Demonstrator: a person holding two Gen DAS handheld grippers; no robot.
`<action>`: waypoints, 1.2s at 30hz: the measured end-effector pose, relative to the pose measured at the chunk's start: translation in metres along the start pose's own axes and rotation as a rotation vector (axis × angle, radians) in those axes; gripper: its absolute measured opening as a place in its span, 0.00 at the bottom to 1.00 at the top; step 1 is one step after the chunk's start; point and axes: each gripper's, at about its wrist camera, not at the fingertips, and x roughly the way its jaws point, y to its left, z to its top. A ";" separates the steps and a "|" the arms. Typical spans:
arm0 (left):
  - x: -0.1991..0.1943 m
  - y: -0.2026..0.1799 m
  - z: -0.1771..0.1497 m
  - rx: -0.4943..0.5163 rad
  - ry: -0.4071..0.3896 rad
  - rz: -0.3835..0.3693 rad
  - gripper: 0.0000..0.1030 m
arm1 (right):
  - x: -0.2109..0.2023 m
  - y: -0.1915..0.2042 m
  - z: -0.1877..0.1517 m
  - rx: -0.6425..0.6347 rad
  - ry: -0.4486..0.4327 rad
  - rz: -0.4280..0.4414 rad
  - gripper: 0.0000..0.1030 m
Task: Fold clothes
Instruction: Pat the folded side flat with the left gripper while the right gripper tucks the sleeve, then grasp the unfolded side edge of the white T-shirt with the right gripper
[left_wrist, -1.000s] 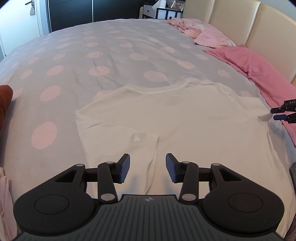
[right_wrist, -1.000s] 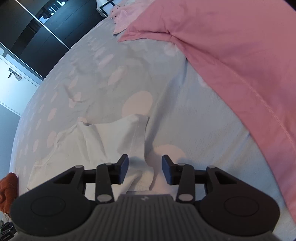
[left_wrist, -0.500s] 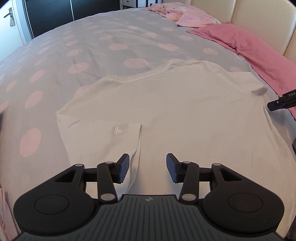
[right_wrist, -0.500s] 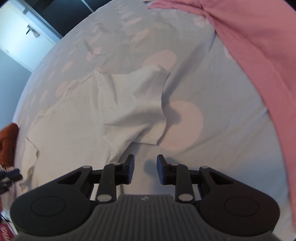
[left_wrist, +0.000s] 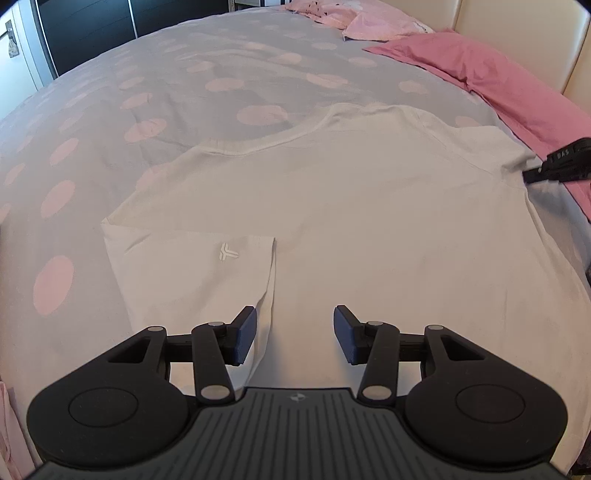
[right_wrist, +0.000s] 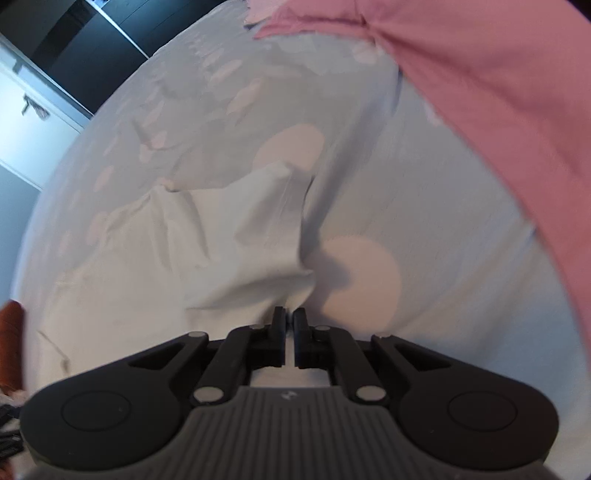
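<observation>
Left wrist view: the white t-shirt (left_wrist: 351, 206) lay flat mid-frame on the spotted bed (left_wrist: 184, 74), lower-left sleeve (left_wrist: 192, 273) tucked inward, and the left tool (left_wrist: 293, 334) hung wide open above it. Right wrist view: the right tool (right_wrist: 290, 334) was pinched onto the other sleeve's (right_wrist: 251, 251) hem at center frame. Thin, floppy cotton, so hems and corners looked like the best grab points.

Right gripper (right_wrist: 289, 321) with jaws nearly closed, pinching the edge of a white T-shirt sleeve (right_wrist: 255, 236) on a grey, pink-dotted bedspread (right_wrist: 424, 206); a pink pillow (right_wrist: 498, 92) lies at right.
</observation>
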 end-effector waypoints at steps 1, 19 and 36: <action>0.000 0.000 -0.001 0.001 0.003 0.001 0.43 | -0.005 0.005 0.003 -0.077 -0.028 -0.050 0.04; 0.004 0.012 -0.005 -0.019 0.032 0.015 0.44 | -0.008 -0.028 0.017 0.195 -0.105 0.102 0.55; -0.004 0.023 -0.003 -0.044 -0.003 -0.009 0.44 | -0.011 0.156 0.009 -0.262 -0.138 0.214 0.03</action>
